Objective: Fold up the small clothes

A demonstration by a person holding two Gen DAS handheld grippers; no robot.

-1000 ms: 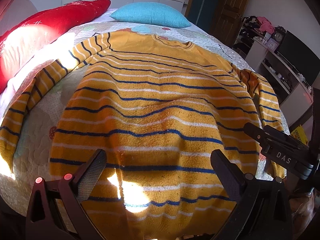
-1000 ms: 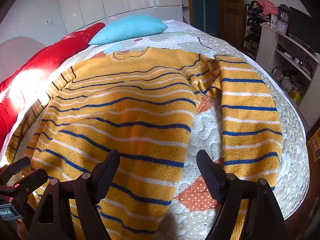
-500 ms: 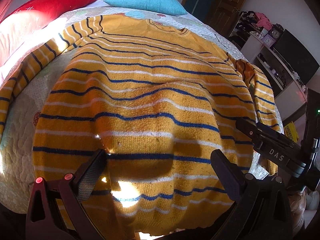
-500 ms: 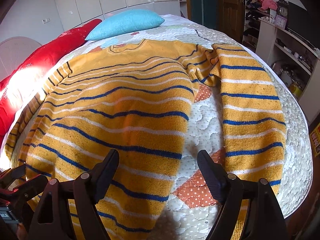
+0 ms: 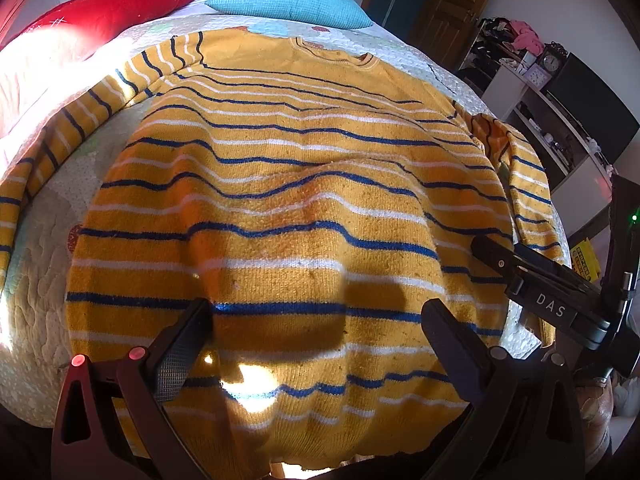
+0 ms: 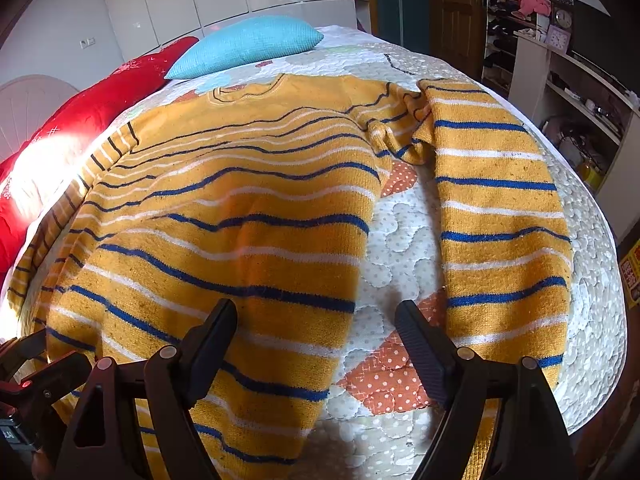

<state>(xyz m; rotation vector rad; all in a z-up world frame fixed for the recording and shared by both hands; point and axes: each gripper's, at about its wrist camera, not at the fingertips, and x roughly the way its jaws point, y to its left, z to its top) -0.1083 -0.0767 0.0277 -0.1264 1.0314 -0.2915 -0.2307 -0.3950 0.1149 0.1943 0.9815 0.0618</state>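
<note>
- A yellow sweater (image 5: pixel 280 208) with blue and white stripes lies flat on the bed (image 6: pixel 404 240), front up, with its neck toward the pillows.
- The bed has a white quilt with dots and orange patches.
- One sleeve (image 6: pixel 496 208) lies straight down the right side, with a strip of quilt between it and the body of the sweater.
- The other sleeve (image 5: pixel 60 128) runs out to the left and bends down along the bed edge.
- The left tongs (image 5: pixel 316 332) are open wide and hang just over the bottom part of the sweater. They hold nothing.
- The right tongs (image 6: pixel 316 336) are open wide too, over the gap between the sweater body and the right sleeve. They hold nothing.
- A blue pillow (image 6: pixel 248 44) and a red pillow (image 5: pixel 116 8) sit at the far end of the bed.
- A bright patch of sun falls on the sweater's bottom edge.
</note>
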